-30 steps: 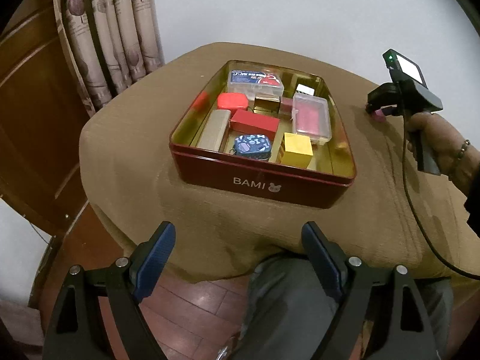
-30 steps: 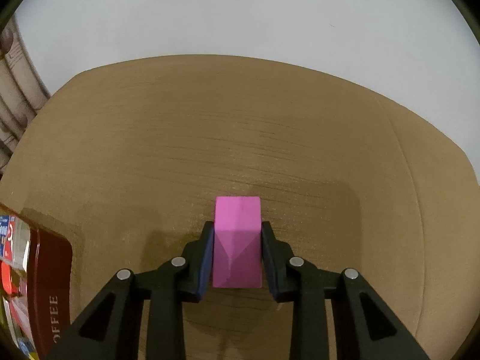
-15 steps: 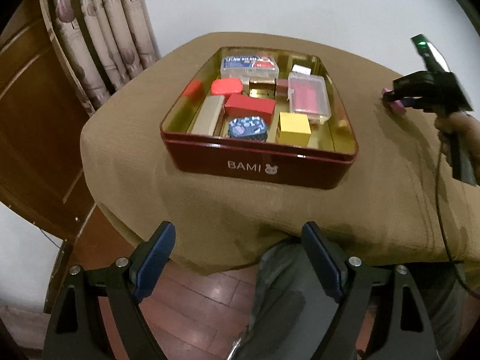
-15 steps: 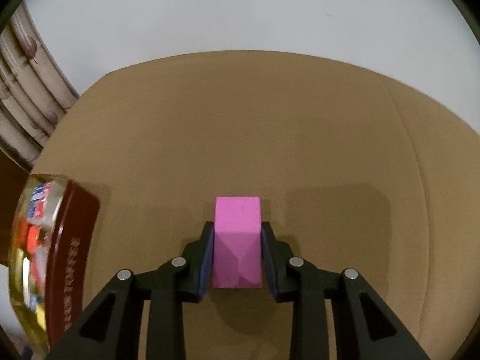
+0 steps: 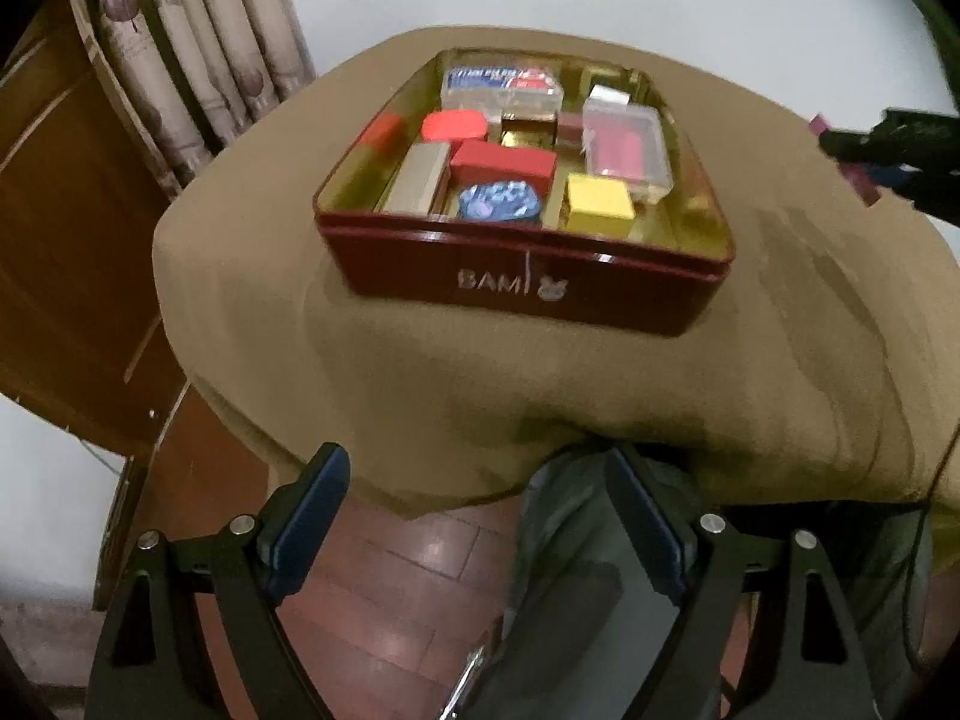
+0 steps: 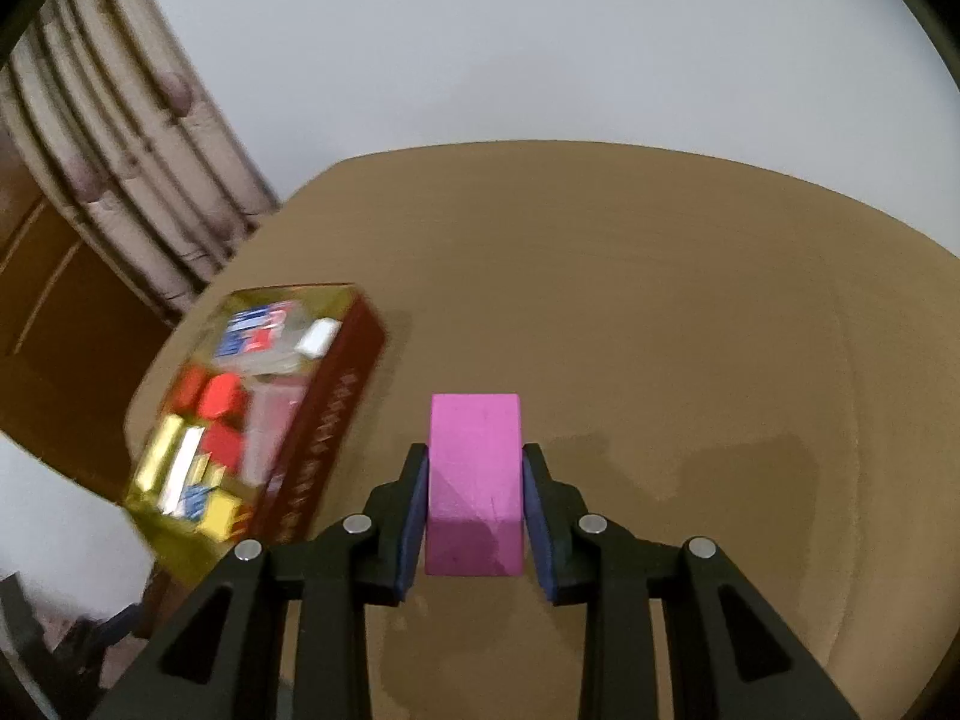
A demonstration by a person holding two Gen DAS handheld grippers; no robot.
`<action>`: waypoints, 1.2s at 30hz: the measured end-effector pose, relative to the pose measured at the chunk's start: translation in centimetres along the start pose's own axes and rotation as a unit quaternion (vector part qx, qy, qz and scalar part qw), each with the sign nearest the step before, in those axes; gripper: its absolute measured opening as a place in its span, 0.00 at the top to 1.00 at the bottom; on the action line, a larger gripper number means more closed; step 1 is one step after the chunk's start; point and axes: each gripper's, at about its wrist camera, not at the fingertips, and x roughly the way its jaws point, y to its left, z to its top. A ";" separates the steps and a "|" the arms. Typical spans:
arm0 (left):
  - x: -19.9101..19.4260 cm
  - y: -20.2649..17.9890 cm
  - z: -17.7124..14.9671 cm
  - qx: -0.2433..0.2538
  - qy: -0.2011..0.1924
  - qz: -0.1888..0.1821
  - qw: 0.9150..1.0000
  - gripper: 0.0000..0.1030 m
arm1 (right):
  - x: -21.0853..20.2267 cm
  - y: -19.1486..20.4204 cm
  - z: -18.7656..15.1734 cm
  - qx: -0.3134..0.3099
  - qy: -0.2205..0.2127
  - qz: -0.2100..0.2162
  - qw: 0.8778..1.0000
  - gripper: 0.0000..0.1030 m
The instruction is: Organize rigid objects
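I see a brown tablecloth (image 5: 480, 372) draping the table's near edge, patterned curtains (image 5: 198, 54) behind, reddish wood floor (image 5: 384, 588) below.

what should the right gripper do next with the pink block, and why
Probably carry it across over the red tin and lower it into a bare gold patch. The right gripper is shut on the pink block above the tablecloth, beside the tin, where the other small boxes already lie.

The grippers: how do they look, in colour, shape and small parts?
Both match. The left gripper and the right gripper have black, angular frames with triangular cut-outs, silver round pivot pins, and dark blue pads on the inner faces of the fingers. A thin black cable runs at the right edge of the left wrist view.
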 end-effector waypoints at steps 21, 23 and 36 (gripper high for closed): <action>-0.3 2.6 -0.6 -0.029 -0.003 0.026 0.999 0.18 | 7.3 16.8 -0.4 -0.171 0.081 0.078 0.979 0.71; -0.2 2.5 -0.6 -0.029 -0.001 0.024 0.999 0.18 | 8.1 17.1 -0.3 -0.175 0.081 0.064 0.979 0.70; -2.1 4.3 0.8 -0.053 -0.051 0.011 0.997 0.18 | 0.3 16.5 -4.3 -0.168 -0.111 0.018 0.979 0.66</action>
